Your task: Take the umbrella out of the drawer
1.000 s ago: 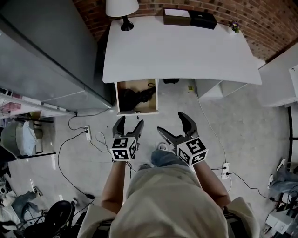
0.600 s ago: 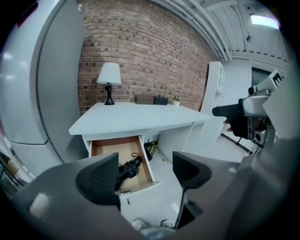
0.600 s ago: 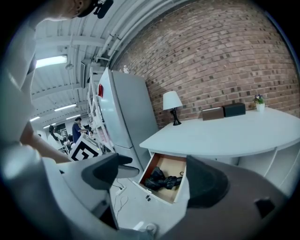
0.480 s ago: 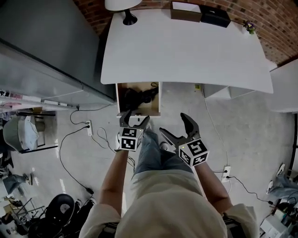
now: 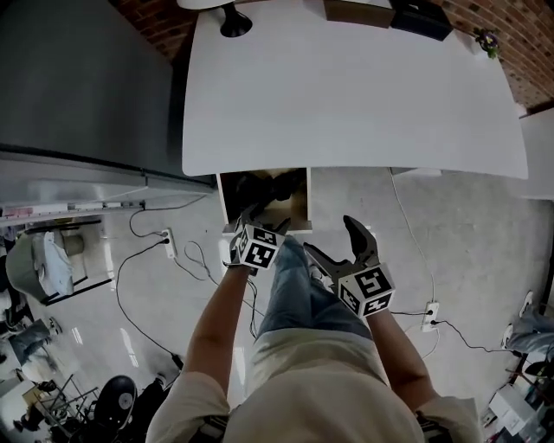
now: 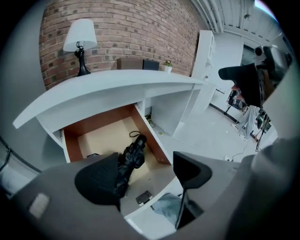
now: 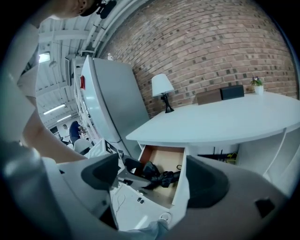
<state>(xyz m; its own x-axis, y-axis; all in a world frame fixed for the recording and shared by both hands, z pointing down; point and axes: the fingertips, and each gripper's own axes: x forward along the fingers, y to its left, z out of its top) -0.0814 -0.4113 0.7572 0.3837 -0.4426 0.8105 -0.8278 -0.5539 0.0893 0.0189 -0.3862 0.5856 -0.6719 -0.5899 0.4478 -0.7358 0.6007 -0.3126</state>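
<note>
A black folded umbrella (image 6: 131,156) lies lengthwise in the open wooden drawer (image 6: 93,125) under the white desk (image 5: 346,95). In the head view the umbrella (image 5: 260,186) shows as a dark shape inside the drawer (image 5: 299,199). My left gripper (image 5: 262,221) hangs over the drawer's front edge, open and holding nothing. In its own view the left gripper (image 6: 145,176) frames the umbrella's near end, just short of it. My right gripper (image 5: 331,236) is open and empty, to the right of the drawer front. The right gripper view shows the umbrella (image 7: 164,178) beyond the right gripper (image 7: 153,177).
A lamp (image 6: 79,44) and two boxes (image 5: 385,10) stand at the desk's back by the brick wall. A grey cabinet (image 5: 78,78) is on the left. Cables and a power strip (image 5: 169,245) lie on the floor. A small dark item (image 6: 143,197) sits near the drawer's front.
The person has stepped closer to the desk. My left gripper has moved forward to the drawer's front edge. The right gripper has come along, still open.
</note>
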